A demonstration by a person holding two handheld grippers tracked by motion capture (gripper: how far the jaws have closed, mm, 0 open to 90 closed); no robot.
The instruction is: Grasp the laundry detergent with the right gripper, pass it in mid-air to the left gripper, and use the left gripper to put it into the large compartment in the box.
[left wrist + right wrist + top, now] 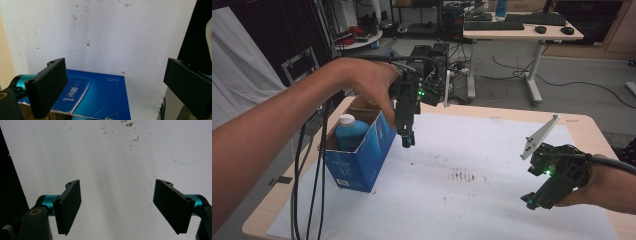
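Blue carton (362, 160) with bottle (351, 131) inside stood at left of white-covered table (492, 210), left claw (407, 141) poised over its near corner

Seen from left gripper view: carton (100, 97) directly below, jaws spread wide, nothing between them. Right claw (532, 200) hovered low over bare mat well apart at right, jaws likewise parted and empty (117, 207). Judged as approach to carton or bottle: best lowered straight down, jaws kept wide until either side of white cap, torn cardboard flap avoided, carton steadied with other claw if tipping threatened, then closed gently
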